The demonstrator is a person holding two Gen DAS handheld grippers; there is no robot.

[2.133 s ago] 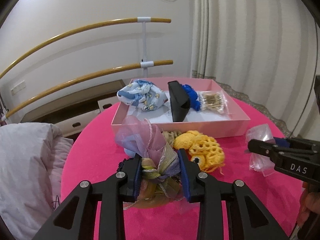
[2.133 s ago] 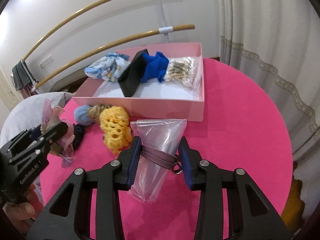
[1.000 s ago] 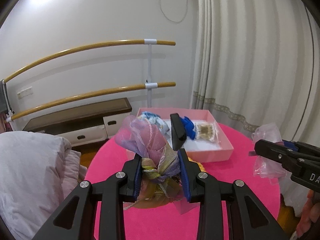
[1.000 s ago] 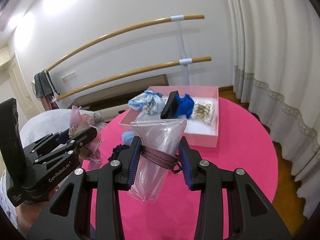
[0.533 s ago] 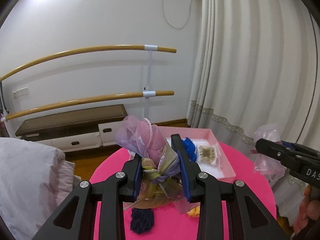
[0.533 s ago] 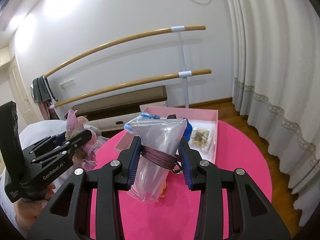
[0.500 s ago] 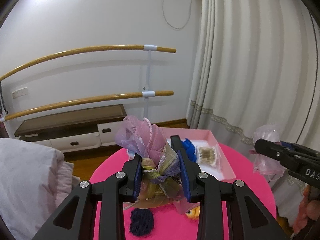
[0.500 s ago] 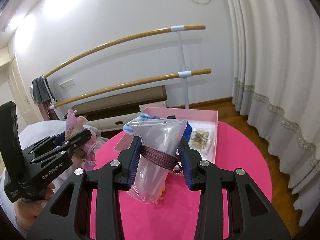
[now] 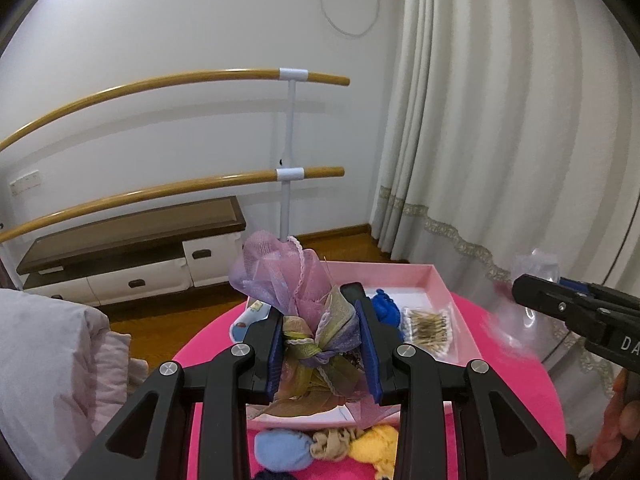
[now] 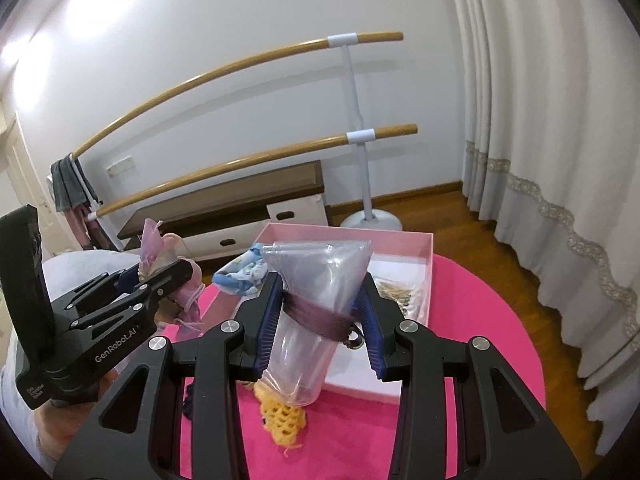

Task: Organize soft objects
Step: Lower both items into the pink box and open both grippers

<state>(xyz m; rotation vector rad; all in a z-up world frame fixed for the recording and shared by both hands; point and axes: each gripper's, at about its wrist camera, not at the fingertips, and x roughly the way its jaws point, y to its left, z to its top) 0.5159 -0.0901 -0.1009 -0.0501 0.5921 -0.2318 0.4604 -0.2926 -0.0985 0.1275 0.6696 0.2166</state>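
In the left wrist view I see my left gripper [image 9: 323, 344] at lower centre, its jaws clamped on a pink-and-purple organza pouch [image 9: 298, 312] that rises up the middle of the frame and hides much of the pink box [image 9: 438, 282] behind it. In the box I can make out a blue cloth [image 9: 385, 309] and one packet of cotton swabs [image 9: 428, 326]. Along the bottom edge, on the pink table [image 9: 516, 392], lie three soft pieces side by side: a light blue ball [image 9: 283, 450], a beige one [image 9: 334, 444] and a yellow one [image 9: 378, 450]. At the right edge the right gripper [image 9: 524, 290] reaches in level, with blurred plastic at its tip. In the right wrist view that right gripper [image 10: 320, 322] fills the lower centre, jaws clamped on a clear plastic bag [image 10: 316, 308] banded with dark cord; the bag blocks the box's middle. A yellow crocheted piece [image 10: 282, 416] shows under the bag. At left, the left gripper [image 10: 176, 274] points up and right, gripping the pouch [image 10: 156, 252]. Two wooden rails [image 10: 240, 68] cross the wall.
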